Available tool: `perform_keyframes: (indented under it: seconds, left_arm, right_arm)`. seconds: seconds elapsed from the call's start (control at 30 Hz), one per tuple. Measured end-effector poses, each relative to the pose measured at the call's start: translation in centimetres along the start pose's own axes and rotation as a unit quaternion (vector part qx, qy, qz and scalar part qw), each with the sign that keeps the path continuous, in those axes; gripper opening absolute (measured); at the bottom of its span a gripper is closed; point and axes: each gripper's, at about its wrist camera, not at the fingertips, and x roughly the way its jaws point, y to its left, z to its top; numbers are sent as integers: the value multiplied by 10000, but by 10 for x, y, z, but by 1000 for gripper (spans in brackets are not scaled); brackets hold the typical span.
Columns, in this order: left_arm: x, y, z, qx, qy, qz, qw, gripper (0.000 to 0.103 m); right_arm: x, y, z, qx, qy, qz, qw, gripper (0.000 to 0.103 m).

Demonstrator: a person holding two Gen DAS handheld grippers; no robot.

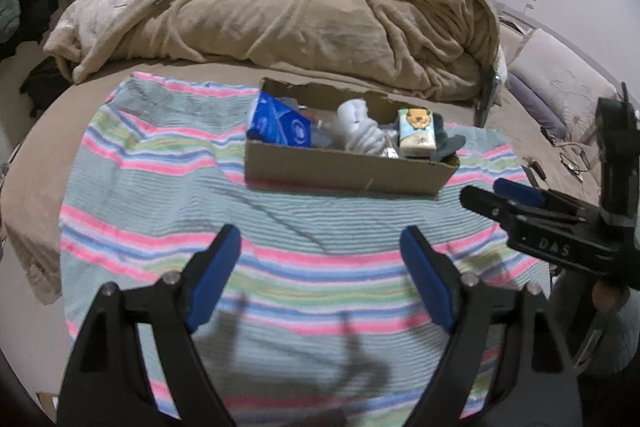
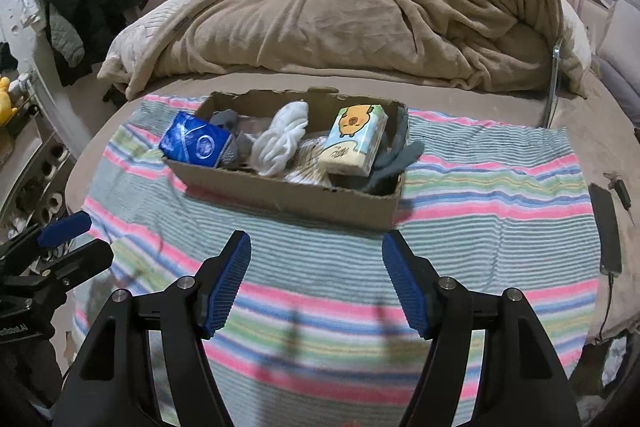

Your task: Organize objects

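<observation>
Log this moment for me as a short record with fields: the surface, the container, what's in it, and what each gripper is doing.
surface: striped towel spread on a bed
container: cardboard box, open top, on the towel
contents: blue packet at left end, white socks, cartoon tissue pack, grey socks at right end
left gripper: open, empty, short of the box
right gripper: open, empty, short of the box
</observation>
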Motion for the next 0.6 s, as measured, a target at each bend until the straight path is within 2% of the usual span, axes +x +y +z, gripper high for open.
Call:
perform_keyframes:
  seconds: [0.37,0.6]
  left_arm:
    - [-29,-4,-26,76,56,339,9994,88]
    - [-40,-9,-34,202,-5,367,9991,88]
  right_arm:
    - [-39,18,-27,-39,-162,119,9998,71]
    - [-56,22,-37,-35,-261,61,9996,71]
